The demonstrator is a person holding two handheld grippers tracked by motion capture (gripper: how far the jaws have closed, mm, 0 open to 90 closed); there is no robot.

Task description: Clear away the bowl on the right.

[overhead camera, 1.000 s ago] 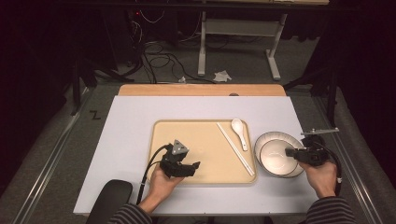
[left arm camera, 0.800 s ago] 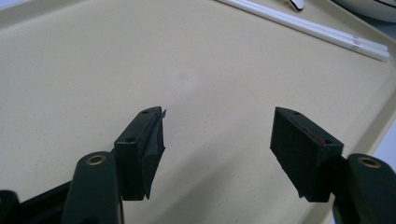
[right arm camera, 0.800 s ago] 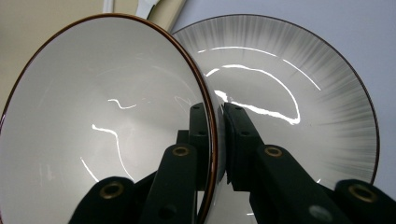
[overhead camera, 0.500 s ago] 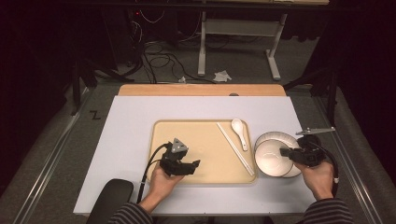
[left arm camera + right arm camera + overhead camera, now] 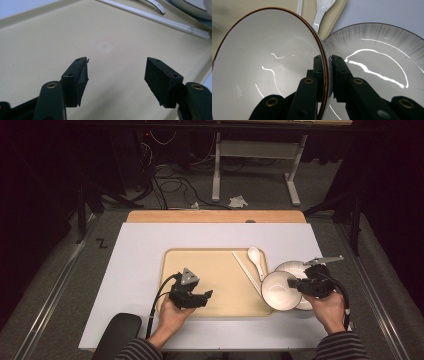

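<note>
We see the right gripper [image 5: 294,284] pinching the bowl [image 5: 278,290] by its rim, lifted over the plate [image 5: 296,268] at the tray's [image 5: 220,280] right edge; the left gripper [image 5: 116,75] gapes wide, empty.

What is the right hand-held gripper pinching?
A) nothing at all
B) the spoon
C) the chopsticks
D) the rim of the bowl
D: in the right gripper view the right hand-held gripper has one jaw inside and one outside the rim of the bowl, which it holds tilted beside the plate; the spoon lies apart on the tray.
</note>
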